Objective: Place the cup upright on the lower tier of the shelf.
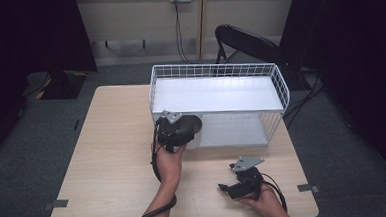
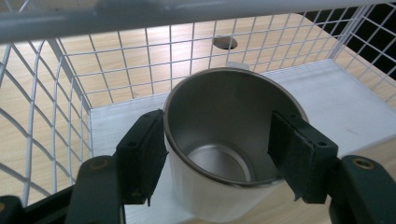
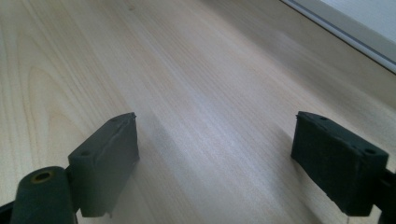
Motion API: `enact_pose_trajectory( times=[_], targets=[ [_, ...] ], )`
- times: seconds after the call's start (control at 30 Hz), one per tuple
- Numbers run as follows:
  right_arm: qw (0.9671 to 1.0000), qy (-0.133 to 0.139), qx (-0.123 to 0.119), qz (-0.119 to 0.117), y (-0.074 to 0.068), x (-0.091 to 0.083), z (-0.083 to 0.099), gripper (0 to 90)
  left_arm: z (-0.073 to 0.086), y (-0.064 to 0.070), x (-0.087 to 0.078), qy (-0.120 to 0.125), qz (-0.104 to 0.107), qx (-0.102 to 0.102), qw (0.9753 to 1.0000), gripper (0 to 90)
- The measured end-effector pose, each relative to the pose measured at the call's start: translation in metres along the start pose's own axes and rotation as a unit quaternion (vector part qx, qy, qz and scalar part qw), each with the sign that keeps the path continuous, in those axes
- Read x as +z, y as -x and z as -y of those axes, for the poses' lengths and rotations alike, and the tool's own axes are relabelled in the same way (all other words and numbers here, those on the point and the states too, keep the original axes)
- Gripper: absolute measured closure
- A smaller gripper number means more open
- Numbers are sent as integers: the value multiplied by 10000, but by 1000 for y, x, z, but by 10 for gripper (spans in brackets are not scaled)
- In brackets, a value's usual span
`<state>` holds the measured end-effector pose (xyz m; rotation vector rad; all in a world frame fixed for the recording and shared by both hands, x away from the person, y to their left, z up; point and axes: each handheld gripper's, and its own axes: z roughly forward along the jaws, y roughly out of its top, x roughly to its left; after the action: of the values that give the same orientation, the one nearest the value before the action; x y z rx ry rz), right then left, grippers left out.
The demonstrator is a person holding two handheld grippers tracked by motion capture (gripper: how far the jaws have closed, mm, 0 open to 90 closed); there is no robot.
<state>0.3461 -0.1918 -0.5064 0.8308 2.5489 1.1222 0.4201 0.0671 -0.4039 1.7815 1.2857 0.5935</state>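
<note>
While the left gripper [image 2: 217, 156] pinches a steel cup [image 2: 229, 144] by its sides at the open front of the wire rack's [image 1: 218, 69] lower shelf [image 2: 336, 100], mesh walls stand close on its left and behind, and the upper shelf spans overhead. Nothing lies inside the cup. Spread wide, the right gripper [image 3: 215, 161] hangs over bare table [image 1: 107, 143] near the front edge.

The cup's [image 2: 224, 154] base (left gripper view) is cut off by the bottom edge.
</note>
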Motion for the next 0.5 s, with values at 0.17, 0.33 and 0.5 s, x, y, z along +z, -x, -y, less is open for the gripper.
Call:
enact_pose_trajectory(
  times=[0.17,0.33,0.5],
  targets=[
    [10000,1,-1,0,0,0,0,139,-2,1,-9,-4,89,75,9999,331],
    [10000,1,-2,0,0,0,0,139,1,-1,-19,0,168,60,9998,323],
    [10000,1,-1,-1,0,0,0,139,5,4,-22,-22,186,242,9995,316]
  ],
)
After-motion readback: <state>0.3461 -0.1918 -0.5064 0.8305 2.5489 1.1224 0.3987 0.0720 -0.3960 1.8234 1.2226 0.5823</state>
